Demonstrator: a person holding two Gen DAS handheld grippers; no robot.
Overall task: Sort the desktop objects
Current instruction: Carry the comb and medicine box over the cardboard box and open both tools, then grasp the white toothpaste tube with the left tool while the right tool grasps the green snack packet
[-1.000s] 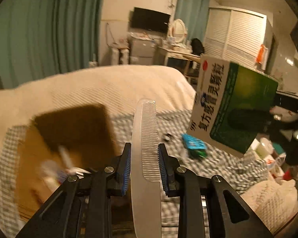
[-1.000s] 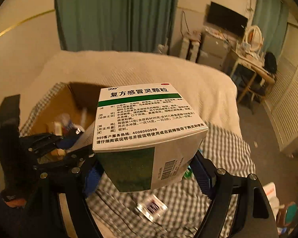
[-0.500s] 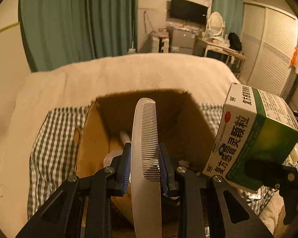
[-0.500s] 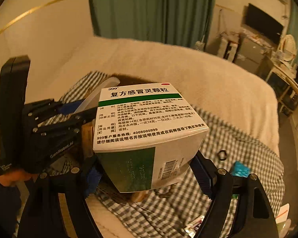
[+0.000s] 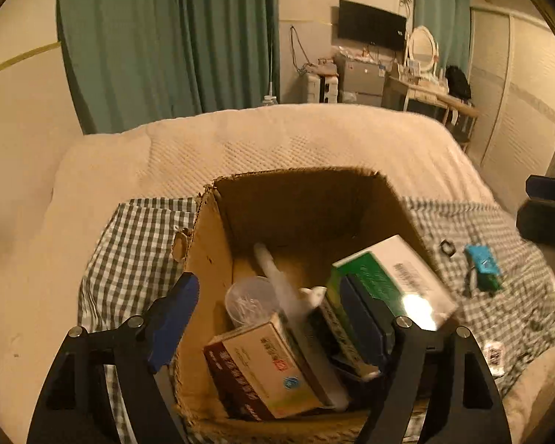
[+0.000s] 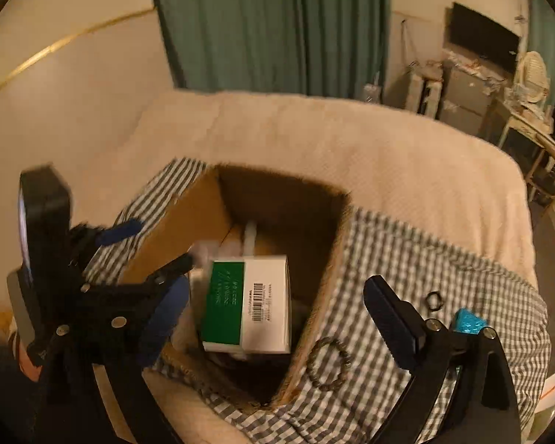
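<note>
- The green and white medicine box (image 6: 246, 305) lies tilted inside the cardboard box (image 5: 203, 259), on top of the other things there, near its right wall.
- My right gripper (image 6: 273, 318) hangs over the cardboard box with its jaws opening wide; the medicine box sits below the gap, and neither pad touches it.
- My left gripper (image 5: 277, 318) is over the same box, jaws opening, with nothing between the pads.
- A pale comb (image 5: 277, 277) leans down into the box beside a clear plastic cup (image 5: 249, 301).
- A red and cream carton (image 5: 266, 366) lies at the near end, just beside the cup.
- The cardboard box stands on a checked cloth (image 6: 425, 251) spread over a cream blanket (image 5: 277, 137).
- On the cloth right of the box lie a bead bracelet (image 6: 329, 362), a small black ring (image 6: 433, 300) and a blue packet (image 6: 470, 321), all apart from each other.
- Green curtains (image 5: 166, 37) hang behind the bed.
</note>
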